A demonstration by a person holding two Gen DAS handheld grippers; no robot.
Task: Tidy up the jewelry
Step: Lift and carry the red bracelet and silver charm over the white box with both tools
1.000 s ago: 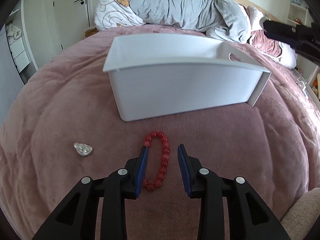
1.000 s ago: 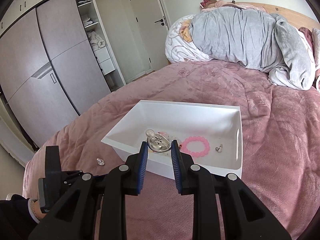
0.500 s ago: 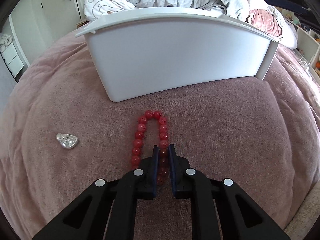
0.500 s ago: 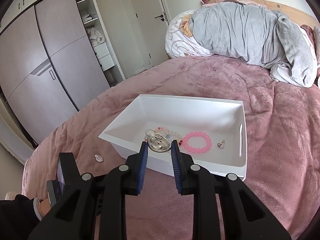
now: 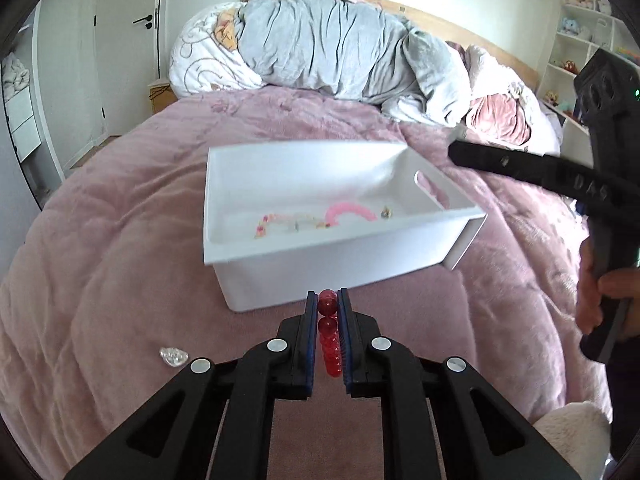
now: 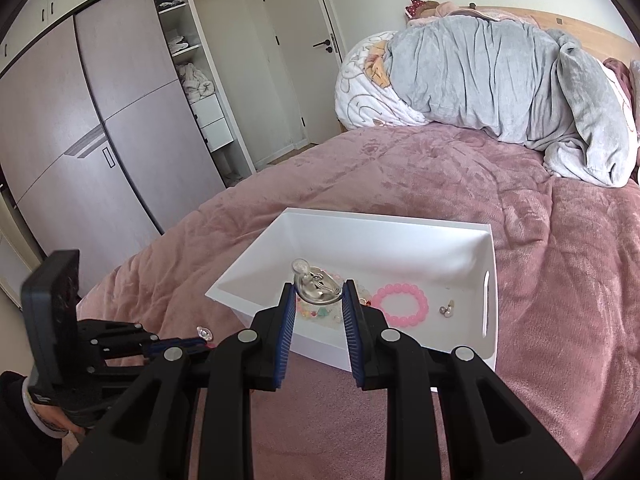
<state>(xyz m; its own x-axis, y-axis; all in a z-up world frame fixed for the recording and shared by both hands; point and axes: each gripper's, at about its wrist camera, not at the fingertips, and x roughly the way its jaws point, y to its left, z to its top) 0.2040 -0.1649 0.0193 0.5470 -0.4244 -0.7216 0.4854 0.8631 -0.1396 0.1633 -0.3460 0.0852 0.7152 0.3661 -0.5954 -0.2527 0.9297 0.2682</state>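
My left gripper (image 5: 327, 300) is shut on a red bead bracelet (image 5: 329, 332), lifted off the pink bedspread just in front of the white bin (image 5: 340, 256). My right gripper (image 6: 318, 292) is shut on a silver pendant (image 6: 314, 286) and holds it above the bin's near wall (image 6: 320, 344). Inside the bin lie a pink bead bracelet (image 6: 401, 306), a pastel bead strand (image 5: 286, 222) and a small silver earring (image 6: 446, 310). Another silver pendant (image 5: 173, 356) lies on the bedspread left of my left gripper; it also shows in the right wrist view (image 6: 204, 333).
A heap of grey and white bedding (image 5: 320, 48) lies at the head of the bed. A wardrobe (image 6: 100, 128) and a door (image 6: 296, 52) stand beyond the bed's left side. Shelves (image 5: 584, 32) stand at the right. A fluffy cream item (image 5: 572, 436) lies at the lower right.
My left gripper closed on the red bracelet and has lifted it off the bedspread. My right gripper has moved slightly closer over the bin, still holding the silver pendant.
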